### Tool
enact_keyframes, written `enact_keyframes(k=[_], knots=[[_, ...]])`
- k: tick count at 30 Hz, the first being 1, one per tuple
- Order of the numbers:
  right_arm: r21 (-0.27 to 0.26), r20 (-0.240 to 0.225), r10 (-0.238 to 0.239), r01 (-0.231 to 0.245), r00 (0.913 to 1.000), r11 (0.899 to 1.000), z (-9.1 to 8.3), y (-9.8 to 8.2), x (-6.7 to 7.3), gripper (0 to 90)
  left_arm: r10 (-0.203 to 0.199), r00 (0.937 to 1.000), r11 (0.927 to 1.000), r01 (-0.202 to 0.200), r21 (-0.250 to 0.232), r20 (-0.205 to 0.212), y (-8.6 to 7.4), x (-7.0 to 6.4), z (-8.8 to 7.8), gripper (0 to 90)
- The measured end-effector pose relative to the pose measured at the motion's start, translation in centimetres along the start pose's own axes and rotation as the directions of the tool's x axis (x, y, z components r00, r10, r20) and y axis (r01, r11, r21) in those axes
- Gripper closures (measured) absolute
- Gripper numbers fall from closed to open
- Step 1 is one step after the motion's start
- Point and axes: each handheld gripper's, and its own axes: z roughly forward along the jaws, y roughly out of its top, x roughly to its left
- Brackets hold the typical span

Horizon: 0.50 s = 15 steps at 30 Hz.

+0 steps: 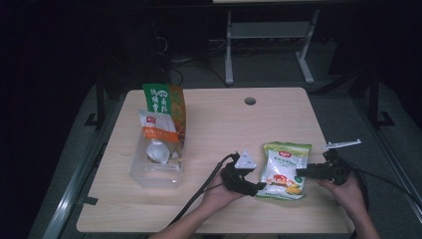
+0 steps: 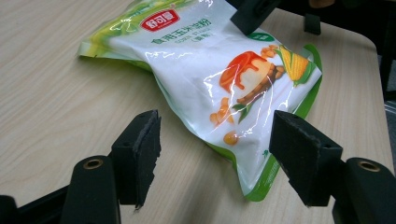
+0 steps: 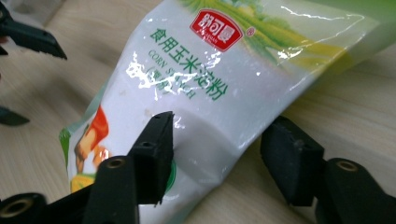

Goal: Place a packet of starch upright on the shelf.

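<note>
The corn starch bag (image 1: 284, 171) lies flat on the tabletop (image 1: 219, 124) between my two claws, long axis crosswise to both. My left claw (image 2: 215, 140) is released around its bottom corner; my right claw (image 3: 212, 156) straddles its side edge, released too, one pad just at the film.

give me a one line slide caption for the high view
Two hand-held grippers, left gripper and right gripper, flank a corn starch bag on a wooden table.
</note>
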Motion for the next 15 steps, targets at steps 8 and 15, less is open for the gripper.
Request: enact_keyframes(k=[8, 15], knots=[[-0.019, -0.102, 0.063, -0.065, 0.9928, 0.998, 1.02, 0.24, -0.61, 58.2, -0.014, 0.9998, 0.9998, 0.014, 0.012, 0.012, -0.08, 0.02, 0.50, 31.9], [-0.016, -0.055, -0.015, 0.014, 0.9984, 1.000, 0.90, 0.25, 0.29, 83.3, -0.027, 0.9995, 0.9995, 0.027, 0.014, 0.018, -0.04, 0.22, 0.98, 30.8]])
